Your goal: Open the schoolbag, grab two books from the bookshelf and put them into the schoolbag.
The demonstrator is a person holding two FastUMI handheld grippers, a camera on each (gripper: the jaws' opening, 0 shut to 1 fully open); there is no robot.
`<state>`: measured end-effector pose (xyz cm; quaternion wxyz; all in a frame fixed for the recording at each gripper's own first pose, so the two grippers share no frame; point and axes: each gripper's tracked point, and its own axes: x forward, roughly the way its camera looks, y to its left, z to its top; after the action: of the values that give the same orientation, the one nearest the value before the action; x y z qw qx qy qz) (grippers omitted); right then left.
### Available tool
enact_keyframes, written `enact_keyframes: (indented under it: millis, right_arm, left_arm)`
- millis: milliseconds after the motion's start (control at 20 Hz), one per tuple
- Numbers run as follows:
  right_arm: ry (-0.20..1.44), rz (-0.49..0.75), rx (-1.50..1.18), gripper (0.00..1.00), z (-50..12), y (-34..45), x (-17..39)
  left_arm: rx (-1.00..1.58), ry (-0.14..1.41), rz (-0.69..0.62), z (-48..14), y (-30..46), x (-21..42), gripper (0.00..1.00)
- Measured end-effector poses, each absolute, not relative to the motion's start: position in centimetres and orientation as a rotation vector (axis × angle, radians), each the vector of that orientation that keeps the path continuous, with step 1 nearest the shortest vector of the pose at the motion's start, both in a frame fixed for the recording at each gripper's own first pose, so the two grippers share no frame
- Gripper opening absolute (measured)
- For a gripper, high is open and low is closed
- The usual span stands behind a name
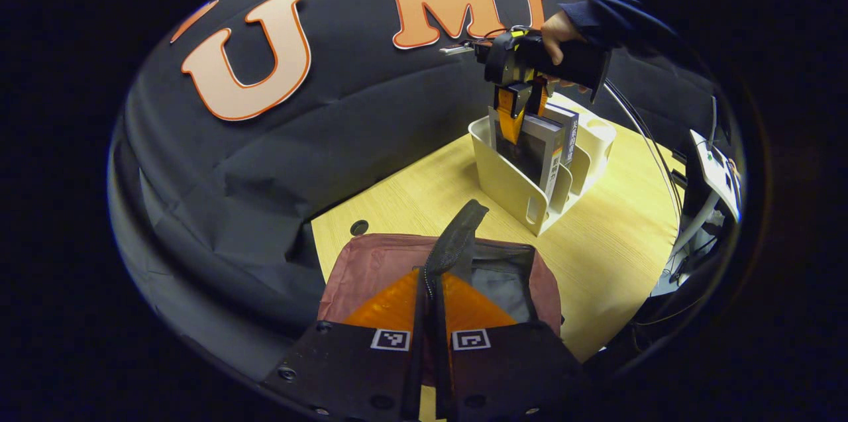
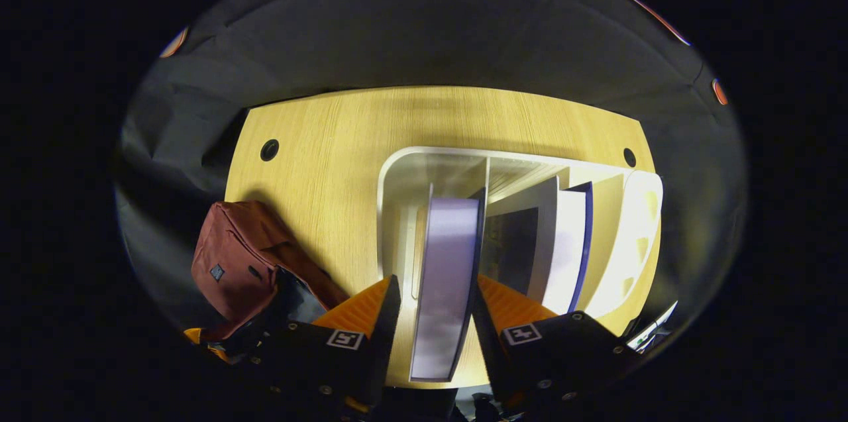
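The left claw (image 1: 429,316) pinches the schoolbag's (image 1: 377,266) dark flap (image 1: 457,236), while the right claw (image 2: 434,316) grips a book (image 2: 447,276) standing in the bookshelf (image 2: 397,177) on the table (image 2: 318,144).

Maroon schoolbag (image 1: 371,269) with a dark lining sits on the pale wood-grain table (image 1: 616,256). The bookshelf (image 2: 397,177) is cream; a book (image 2: 447,276) shows white pages, another (image 2: 570,243) a dark blue cover.
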<state>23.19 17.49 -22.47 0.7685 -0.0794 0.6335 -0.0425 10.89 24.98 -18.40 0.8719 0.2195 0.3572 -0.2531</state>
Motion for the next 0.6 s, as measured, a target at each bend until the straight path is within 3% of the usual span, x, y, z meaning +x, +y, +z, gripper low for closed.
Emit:
enact_keyframes:
  millis: [50, 100, 200, 250, 450, 500, 550, 600]
  right_arm:
    - [1.38, -0.101, -0.176, 0.42, -22.5, 17.2, 23.1]
    - [1.385, -0.101, -0.169, 0.48, -22.7, 17.3, 22.9]
    - [1.392, -0.111, -0.158, 0.34, -22.6, 17.6, 22.9]
    - [1.4, -0.115, -0.155, 0.4, -22.6, 17.7, 22.7]
    - [1.43, -0.1, -0.17, 0.36, -21.9, 17.9, 21.7]
    - [1.426, -0.111, -0.166, 0.43, -21.5, 17.9, 21.5]
    - [1.424, -0.121, -0.168, 0.35, -21.1, 17.6, 21.3]
    - [1.419, -0.128, -0.167, 0.34, -20.3, 17.3, 21.2]
  left_arm:
    - [0.46, 0.742, -0.529, -18.3, 24.9, 10.9, 0.09]
    - [0.461, 0.744, -0.529, -18.4, 24.9, 10.7, 0.09]
    - [0.461, 0.744, -0.526, -18.4, 24.9, 10.6, 0.09]
    - [0.46, 0.742, -0.524, -18.3, 24.9, 10.6, 0.09]
    - [0.454, 0.74, -0.518, -18.3, 25.2, 10.1, 0.09]
    - [0.453, 0.744, -0.516, -18.4, 25.2, 10.1, 0.09]
    - [0.452, 0.742, -0.515, -18.4, 25.2, 10.0, 0.09]
    - [0.451, 0.743, -0.515, -18.4, 25.3, 10.0, 0.09]
